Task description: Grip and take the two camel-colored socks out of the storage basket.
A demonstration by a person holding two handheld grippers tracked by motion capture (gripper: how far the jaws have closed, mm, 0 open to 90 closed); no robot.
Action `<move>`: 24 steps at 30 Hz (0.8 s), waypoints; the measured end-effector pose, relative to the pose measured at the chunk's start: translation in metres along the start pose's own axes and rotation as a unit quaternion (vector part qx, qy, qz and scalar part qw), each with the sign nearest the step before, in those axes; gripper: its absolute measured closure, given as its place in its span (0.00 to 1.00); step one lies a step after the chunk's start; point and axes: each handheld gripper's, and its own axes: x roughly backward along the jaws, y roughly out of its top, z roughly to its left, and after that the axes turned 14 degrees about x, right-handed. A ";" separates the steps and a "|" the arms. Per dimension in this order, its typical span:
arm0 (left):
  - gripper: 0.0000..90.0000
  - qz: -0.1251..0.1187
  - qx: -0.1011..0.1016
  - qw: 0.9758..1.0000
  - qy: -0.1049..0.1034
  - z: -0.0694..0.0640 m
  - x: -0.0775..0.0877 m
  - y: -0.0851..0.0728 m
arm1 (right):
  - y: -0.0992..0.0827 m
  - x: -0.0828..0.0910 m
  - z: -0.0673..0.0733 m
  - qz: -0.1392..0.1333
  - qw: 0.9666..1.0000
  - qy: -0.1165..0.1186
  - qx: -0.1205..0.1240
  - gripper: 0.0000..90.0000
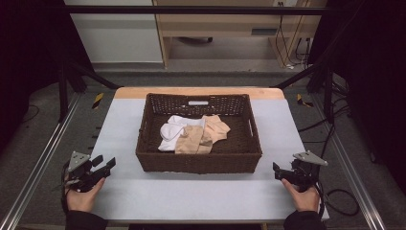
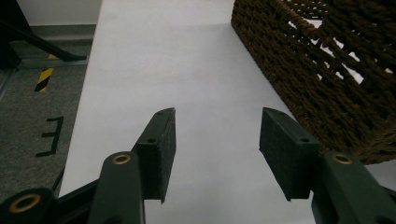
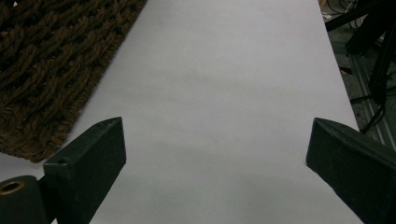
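Both the left gripper point(image 1: 106, 165) and the right gripper point(image 1: 280, 170) rest on the table point(image 1: 191, 196) with jaws spread and nothing between them; the socks point(image 1: 194, 133) lie in the wicker basket point(image 1: 198, 162), ahead of and between the two (white ones leftmost). Lift over the rim first, then pinch one sock near its edge

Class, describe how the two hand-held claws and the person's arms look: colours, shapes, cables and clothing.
Left claw and right claw are black, each with two flat rectangular jaws faced with dark textured pads. Brass-coloured rivets mark the jaw links. A grey three-cornered plate tops each one, and a black cable trails from the right. The sleeves are dark.
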 end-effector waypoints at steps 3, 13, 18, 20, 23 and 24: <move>0.52 -0.011 0.001 1.000 -0.006 -0.003 0.005 0.004 | 0.000 0.001 -0.001 -0.005 1.000 0.001 0.002 0.05; 0.51 -0.037 0.002 0.999 -0.024 -0.014 0.018 0.015 | 0.001 0.003 -0.001 -0.014 1.000 -0.005 0.008 0.05; 0.49 -0.040 0.000 0.998 -0.041 -0.023 0.022 0.022 | 0.001 0.003 -0.001 -0.015 1.000 -0.015 0.011 0.05; 0.47 -0.042 -0.001 0.998 -0.049 -0.027 0.024 0.024 | 0.001 0.003 0.000 -0.012 1.000 -0.015 0.012 0.05; 0.45 -0.046 -0.008 0.997 -0.054 -0.035 0.027 0.027 | 0.000 0.002 0.001 -0.011 1.000 -0.017 0.014 0.05; 0.45 -0.047 -0.008 0.997 -0.057 -0.037 0.028 0.028 | 0.000 0.002 0.001 -0.010 1.000 -0.017 0.015 0.05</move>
